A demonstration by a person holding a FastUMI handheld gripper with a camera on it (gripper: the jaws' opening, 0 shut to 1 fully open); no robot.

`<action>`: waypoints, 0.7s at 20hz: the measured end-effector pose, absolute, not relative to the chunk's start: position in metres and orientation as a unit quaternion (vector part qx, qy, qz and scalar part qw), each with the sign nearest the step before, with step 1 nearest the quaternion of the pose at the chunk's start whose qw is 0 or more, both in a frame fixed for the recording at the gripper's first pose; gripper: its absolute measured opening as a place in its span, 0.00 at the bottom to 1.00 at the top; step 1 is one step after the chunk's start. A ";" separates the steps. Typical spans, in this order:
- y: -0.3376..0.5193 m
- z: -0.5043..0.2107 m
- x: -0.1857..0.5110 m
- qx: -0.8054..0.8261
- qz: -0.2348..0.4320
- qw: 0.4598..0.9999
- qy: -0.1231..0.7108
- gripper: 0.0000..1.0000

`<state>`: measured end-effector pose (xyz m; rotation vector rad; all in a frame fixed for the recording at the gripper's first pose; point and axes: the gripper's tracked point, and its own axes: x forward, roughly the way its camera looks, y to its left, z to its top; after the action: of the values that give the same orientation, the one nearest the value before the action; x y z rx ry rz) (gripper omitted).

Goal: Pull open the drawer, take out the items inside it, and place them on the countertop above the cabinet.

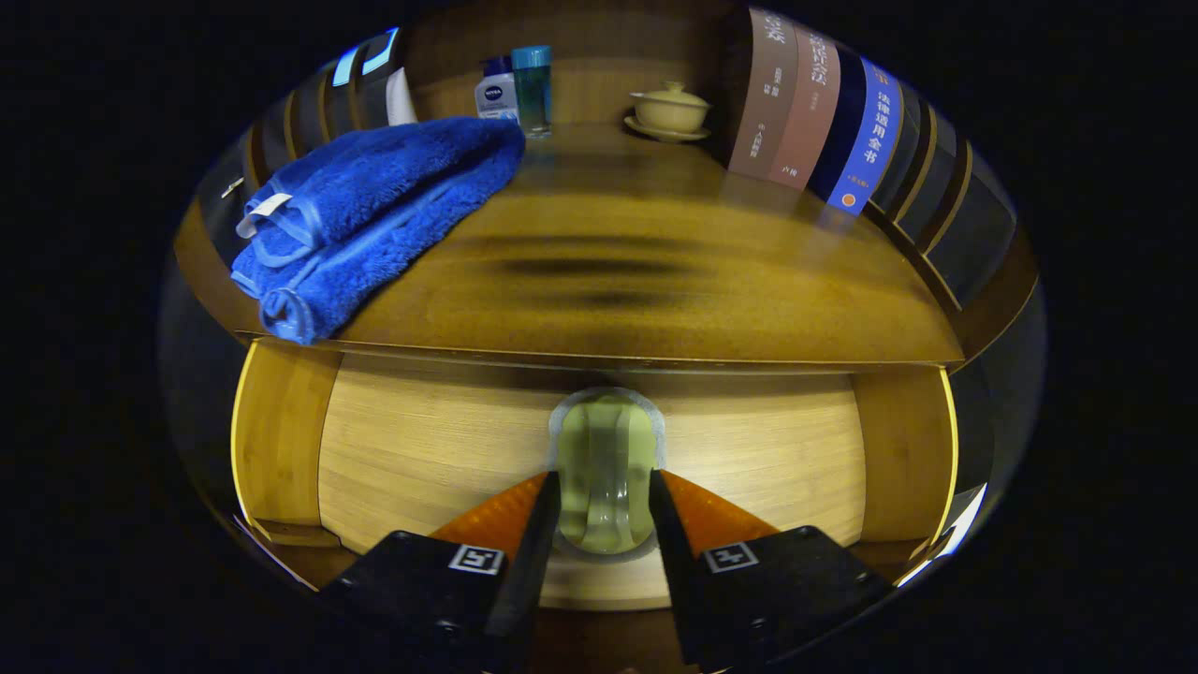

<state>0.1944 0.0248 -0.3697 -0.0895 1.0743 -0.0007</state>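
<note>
Tool (605, 510): two wedge fingers on blocky bodies w/ square tag markers.

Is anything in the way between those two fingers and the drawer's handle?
No, nothing visible stands between them. The gripper has its fingers on either side of the pale green handle on the drawer front, just under the countertop. Whether they already press on it is unclear.

Brightness: warm, uneven; drawer (749, 449) interior brightly lit, surroundings dim.
Shadows: dark smeared bands across the countertop (599, 271).
Glare: bright streaks along the drawer's side rims; faint reflection of the books (814, 112) on the glossy wood.
Distortion: strong fisheye bowing of straight edges.
Focus: blue towel (365, 206) sharp; gripper (604, 510) fingers soft, flanking the translucent, hazy object (604, 468).
</note>
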 end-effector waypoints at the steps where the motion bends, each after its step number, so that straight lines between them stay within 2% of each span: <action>1: 0.023 -0.375 0.194 -0.040 -0.004 0.855 0.517 0.52; 4: 0.020 -0.378 0.191 -0.019 -0.015 0.851 0.524 0.27; 5: 0.019 -0.376 0.192 -0.011 -0.017 0.851 0.525 0.27; 6: 0.019 -0.376 0.187 0.000 -0.021 0.850 0.527 0.17; 14: 0.039 -0.324 0.154 0.045 0.009 0.838 0.544 0.17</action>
<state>0.1542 0.0389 -0.3237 0.0951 1.1514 0.0185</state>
